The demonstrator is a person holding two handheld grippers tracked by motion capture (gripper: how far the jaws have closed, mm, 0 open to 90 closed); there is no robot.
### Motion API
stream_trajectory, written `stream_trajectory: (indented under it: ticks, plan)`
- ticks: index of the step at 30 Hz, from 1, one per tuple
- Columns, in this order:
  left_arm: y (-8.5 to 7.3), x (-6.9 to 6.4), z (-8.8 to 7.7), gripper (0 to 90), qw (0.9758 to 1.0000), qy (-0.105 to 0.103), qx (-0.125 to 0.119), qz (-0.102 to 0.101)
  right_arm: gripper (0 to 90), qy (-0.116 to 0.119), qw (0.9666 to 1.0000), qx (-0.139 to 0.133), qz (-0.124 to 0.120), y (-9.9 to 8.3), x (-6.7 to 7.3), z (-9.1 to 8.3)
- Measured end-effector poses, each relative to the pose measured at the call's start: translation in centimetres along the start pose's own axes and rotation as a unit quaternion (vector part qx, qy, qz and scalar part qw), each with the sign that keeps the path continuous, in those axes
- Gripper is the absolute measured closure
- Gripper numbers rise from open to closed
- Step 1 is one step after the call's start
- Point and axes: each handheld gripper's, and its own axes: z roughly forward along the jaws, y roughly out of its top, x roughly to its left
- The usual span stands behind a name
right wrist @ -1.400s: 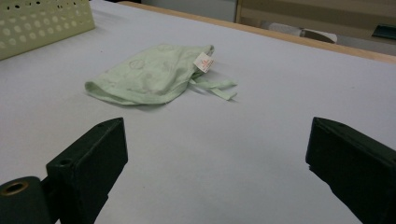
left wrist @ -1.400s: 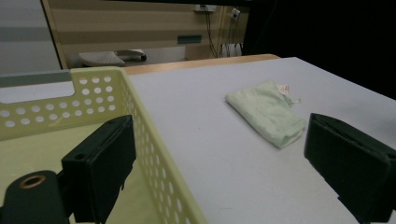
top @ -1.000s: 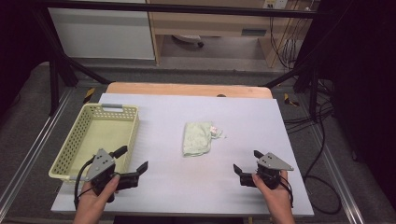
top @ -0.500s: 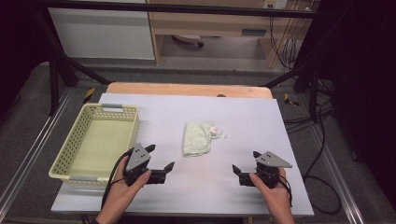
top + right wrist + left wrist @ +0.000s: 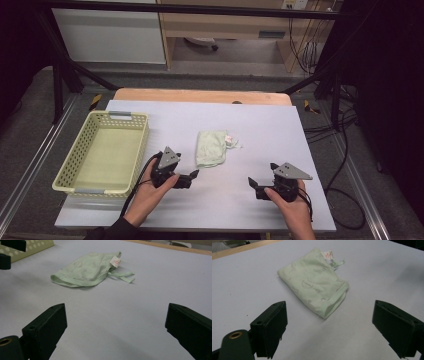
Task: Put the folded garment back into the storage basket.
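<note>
Nearest the camera, two hands held grippers low over a pale grey table (image 5: 280, 130). On the person's left, the left gripper (image 5: 192, 178) had its jaws spread wide apart, holding nothing, and pointed at a folded pale green cloth (image 5: 210, 148) just beyond it. Off to the right, the right gripper (image 5: 253, 185) sat farther from the cloth, jaws likewise wide apart and holding nothing. Beyond the left hand, a yellow basket (image 5: 80, 150) stood at the table's left side.
</note>
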Motion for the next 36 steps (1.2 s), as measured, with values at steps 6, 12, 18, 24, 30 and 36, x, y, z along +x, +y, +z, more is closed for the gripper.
stream_trajectory:
  ticks: [6,12,18,24,30,36]
  plan:
    - [0.2,-0.3,1.0,12.3,0.9999,-0.004,0.01,0.012,5.1,-0.002,1.0,0.001,-0.003,0.0,0.0,0.1]
    - [0.5,-1.0,2.1,12.5,0.9995,-0.011,0.019,0.023,6.0,-0.004,1.0,-0.001,0.0,0.1,0.1,0.1]
    - [0.6,-1.3,3.0,15.8,0.999,-0.009,0.038,0.024,7.3,-0.005,1.0,0.0,0.001,0.1,0.2,0.1]
    - [0.4,-1.2,3.6,20.5,0.9984,-0.008,0.052,0.021,7.6,-0.005,1.0,0.003,0.001,0.1,0.1,0.2]
    - [0.1,-1.5,4.2,24.7,0.9976,-0.014,0.062,0.028,7.6,-0.004,0.9999,0.009,0.007,0.1,0.1,0.2]
    - [-0.2,-1.6,4.9,28.8,0.9969,-0.008,0.072,0.029,7.7,-0.004,0.9999,0.012,0.006,0.1,0.1,0.3]
